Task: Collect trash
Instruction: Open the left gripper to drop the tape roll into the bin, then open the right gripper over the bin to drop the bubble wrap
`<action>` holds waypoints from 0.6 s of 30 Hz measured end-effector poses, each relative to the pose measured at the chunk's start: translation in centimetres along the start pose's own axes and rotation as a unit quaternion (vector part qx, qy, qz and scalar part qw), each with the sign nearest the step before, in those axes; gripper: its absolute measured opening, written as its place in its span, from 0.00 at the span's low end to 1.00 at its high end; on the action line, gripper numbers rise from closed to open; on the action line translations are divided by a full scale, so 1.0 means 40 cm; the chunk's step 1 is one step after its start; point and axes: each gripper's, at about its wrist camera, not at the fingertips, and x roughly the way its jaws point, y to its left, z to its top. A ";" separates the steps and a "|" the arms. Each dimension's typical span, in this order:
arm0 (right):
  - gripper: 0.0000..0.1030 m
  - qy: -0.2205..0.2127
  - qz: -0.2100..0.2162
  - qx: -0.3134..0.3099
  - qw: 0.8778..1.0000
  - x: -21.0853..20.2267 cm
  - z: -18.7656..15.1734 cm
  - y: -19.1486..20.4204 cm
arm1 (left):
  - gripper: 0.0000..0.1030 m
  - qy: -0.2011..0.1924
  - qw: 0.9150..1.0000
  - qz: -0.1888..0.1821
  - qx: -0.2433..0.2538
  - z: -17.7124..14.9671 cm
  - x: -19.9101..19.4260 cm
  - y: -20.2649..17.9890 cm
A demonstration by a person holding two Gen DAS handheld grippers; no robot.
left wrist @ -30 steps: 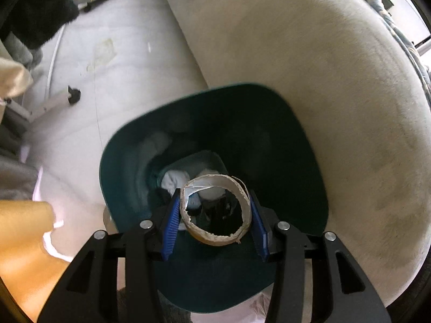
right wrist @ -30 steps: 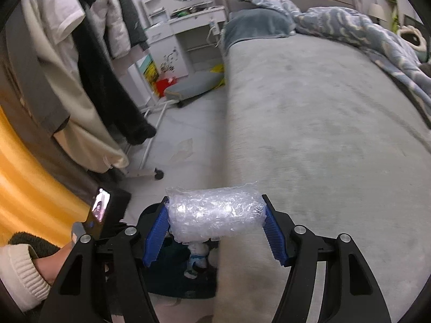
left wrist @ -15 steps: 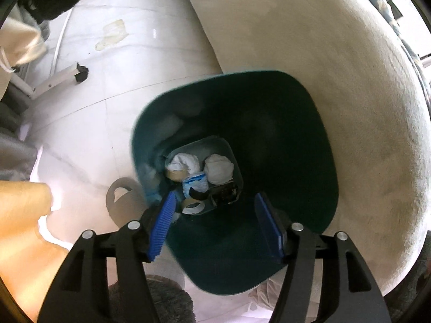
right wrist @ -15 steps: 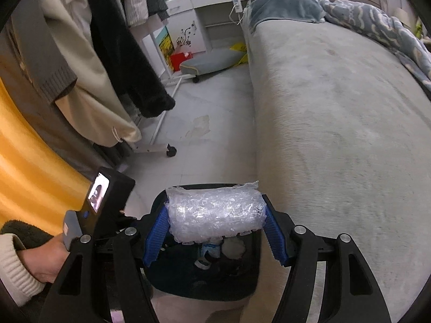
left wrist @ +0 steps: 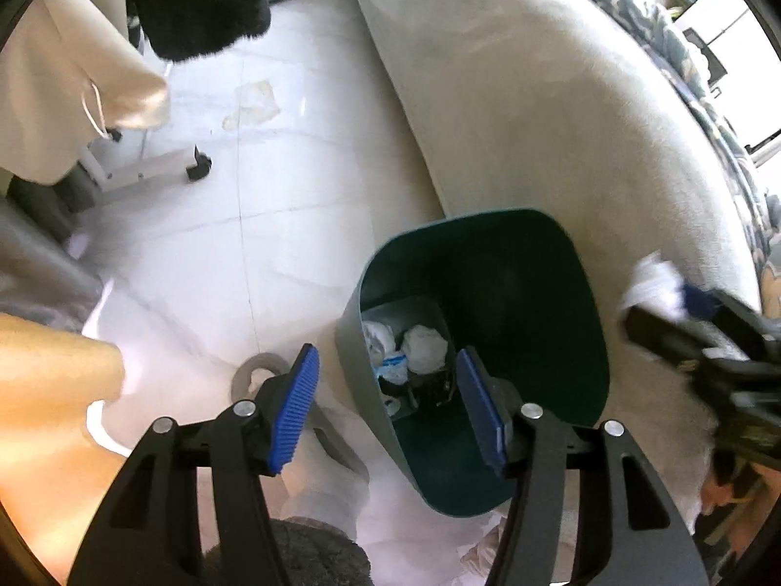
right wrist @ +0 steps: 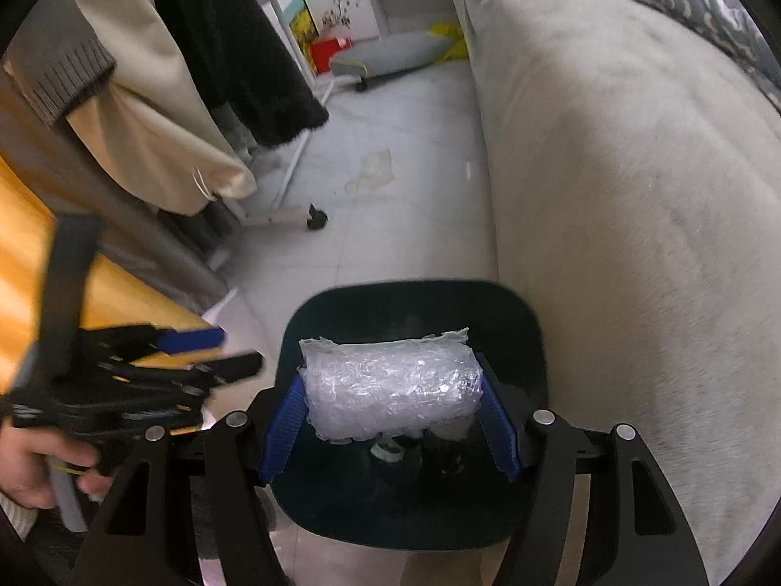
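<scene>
Bubble-wrap roll [right wrist: 390,393] clamped btwn right gripper [right wrist: 390,420] pads, prob. over bin [right wrist: 532,337].

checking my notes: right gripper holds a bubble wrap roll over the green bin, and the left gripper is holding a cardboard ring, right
Not quite. The left gripper holds nothing: the left wrist view shows its jaws open and bare, having just been moving. The rest stands: in the right wrist view, the right gripper holds the bubble wrap roll over the green bin.
</scene>
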 end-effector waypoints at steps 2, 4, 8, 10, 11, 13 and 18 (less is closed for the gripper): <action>0.64 0.013 -0.002 0.003 1.000 0.025 -0.011 0.002 | 0.58 -0.015 1.000 -0.004 0.002 -0.005 -0.024 0.007; 0.64 0.026 -0.005 0.008 1.000 0.046 -0.019 0.001 | 0.57 -0.030 1.000 -0.010 -0.001 -0.002 -0.050 0.016; 0.64 0.047 -0.004 0.020 0.999 0.081 -0.037 -0.004 | 0.55 -0.055 0.998 -0.020 -0.008 0.008 -0.088 0.020; 0.64 0.061 -0.010 0.019 0.998 0.099 -0.049 -0.002 | 0.54 -0.066 0.997 -0.028 -0.006 0.012 -0.107 0.014; 0.64 0.068 -0.011 0.020 0.997 0.107 -0.054 -0.001 | 0.54 -0.072 0.997 -0.031 -0.003 0.013 -0.114 0.009; 0.64 0.073 -0.015 0.024 0.997 0.115 -0.060 0.000 | 0.54 -0.082 0.996 -0.036 0.005 0.011 -0.133 0.002; 0.65 0.078 -0.023 0.026 0.996 0.118 -0.070 0.001 | 0.54 -0.105 0.993 -0.041 0.026 0.012 -0.171 -0.013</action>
